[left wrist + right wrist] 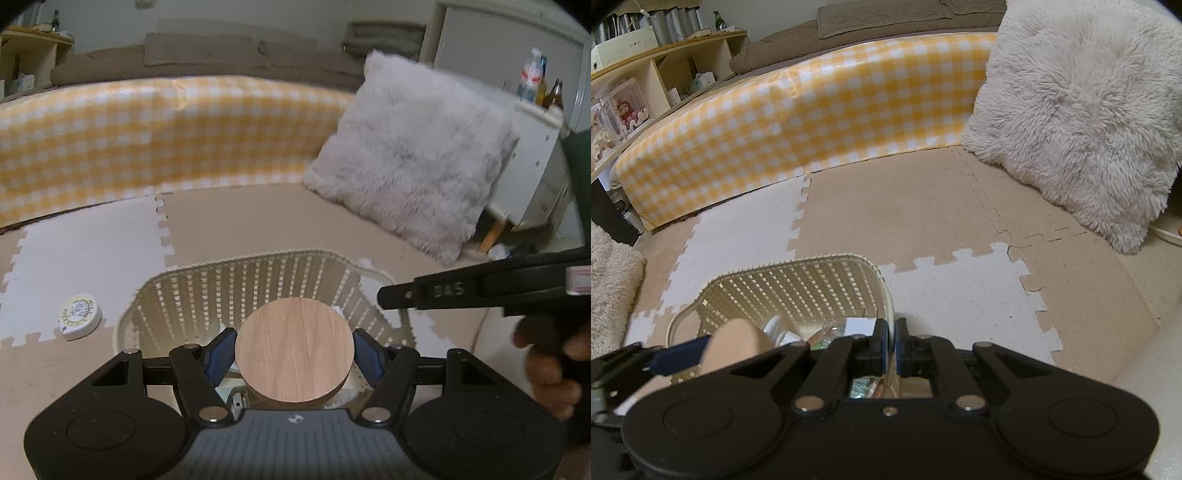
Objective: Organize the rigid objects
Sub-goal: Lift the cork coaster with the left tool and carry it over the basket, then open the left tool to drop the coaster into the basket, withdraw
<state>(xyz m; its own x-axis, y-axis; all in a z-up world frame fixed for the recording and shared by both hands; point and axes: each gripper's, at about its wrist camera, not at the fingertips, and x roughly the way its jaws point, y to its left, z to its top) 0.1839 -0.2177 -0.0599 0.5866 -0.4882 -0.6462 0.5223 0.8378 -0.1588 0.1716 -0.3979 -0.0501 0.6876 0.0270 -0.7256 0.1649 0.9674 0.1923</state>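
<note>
While the left gripper (294, 354) carries it, item 1 — a round wooden disc (293, 350) — sits between the jaws, each blue pad pressed to an opposite side of its rim.

- Position: directly above the cream lattice basket (258, 280), whose far wall rises just beyond the jaws; by my reading the coming move is straight down into it.
- Orientation: flat face toward the wrist camera and tilted upward; no long axis, being circular — its thin axis runs roughly along the line the gripper points.
- Nearer hand: left, already holding it.

Item 2, right gripper (894, 349): jaws narrow, pinched on the basket's near rim, to judge from its own view.

Item 3, tape measure (81, 316): on the floor mat (92, 254), left of the jaws, outside the basket.
</note>
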